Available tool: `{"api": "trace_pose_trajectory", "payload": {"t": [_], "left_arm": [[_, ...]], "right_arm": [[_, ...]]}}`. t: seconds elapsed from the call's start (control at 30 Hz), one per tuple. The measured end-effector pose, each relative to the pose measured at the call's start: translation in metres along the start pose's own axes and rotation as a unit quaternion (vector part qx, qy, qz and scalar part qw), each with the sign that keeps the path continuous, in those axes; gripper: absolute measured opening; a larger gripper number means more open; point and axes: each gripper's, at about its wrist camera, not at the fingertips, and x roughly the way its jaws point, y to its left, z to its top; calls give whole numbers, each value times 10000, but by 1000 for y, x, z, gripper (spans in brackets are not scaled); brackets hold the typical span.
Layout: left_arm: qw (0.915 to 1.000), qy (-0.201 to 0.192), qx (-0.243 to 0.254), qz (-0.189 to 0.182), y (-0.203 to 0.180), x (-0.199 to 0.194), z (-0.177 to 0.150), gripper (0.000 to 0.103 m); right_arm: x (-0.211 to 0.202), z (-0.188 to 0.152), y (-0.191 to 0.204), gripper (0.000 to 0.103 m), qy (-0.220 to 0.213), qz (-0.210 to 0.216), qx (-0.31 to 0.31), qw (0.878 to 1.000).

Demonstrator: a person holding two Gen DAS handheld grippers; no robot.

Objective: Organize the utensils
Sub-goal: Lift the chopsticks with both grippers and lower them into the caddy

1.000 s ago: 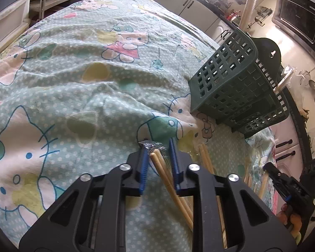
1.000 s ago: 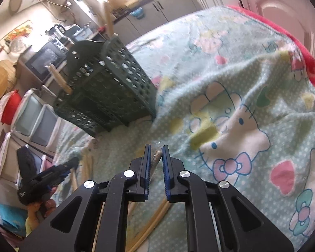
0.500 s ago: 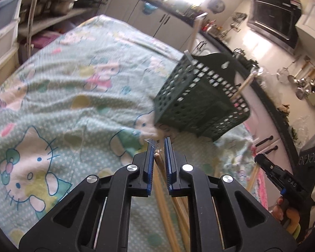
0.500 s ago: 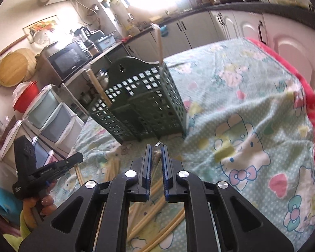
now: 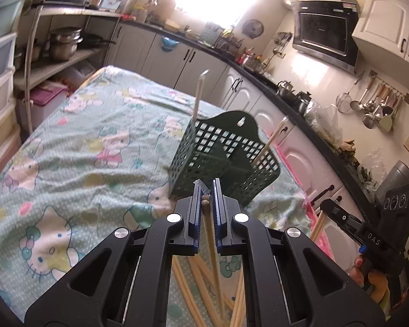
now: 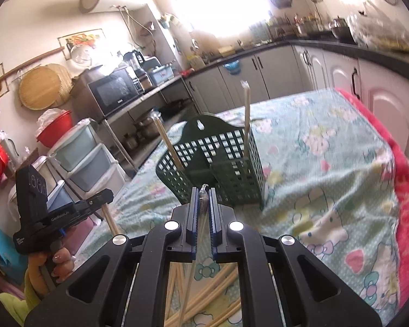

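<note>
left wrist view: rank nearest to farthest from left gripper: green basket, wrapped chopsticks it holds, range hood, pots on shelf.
1. Wrapped chopsticks, clamped in the left gripper.
2. Green basket, just ahead on the cloth.
3. Pots on shelf, far left.
4. Range hood, upper right; its order with the pots is too close to call.

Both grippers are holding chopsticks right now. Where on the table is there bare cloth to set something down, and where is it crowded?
Bare cloth lies left of the green basket in the left wrist view, out to the table's far and left edges, and right of it in the right wrist view, toward the red border. Crowded: loose chopsticks lie crisscrossed under both grippers, in front of the basket.
</note>
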Motion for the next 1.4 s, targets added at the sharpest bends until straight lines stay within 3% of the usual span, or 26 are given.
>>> {"api": "trace_pose_trajectory", "payload": {"t": [0.57, 1.4], "left_arm": [[9970, -422, 541, -367, -51, -13, 31, 4], [9856, -1000, 1133, -754, -116, -19, 87, 3]], "right_arm": [[-32, 28, 21, 7, -622, -32, -472, 9969], [-49, 84, 35, 7, -1325, -70, -767, 9882]]}}
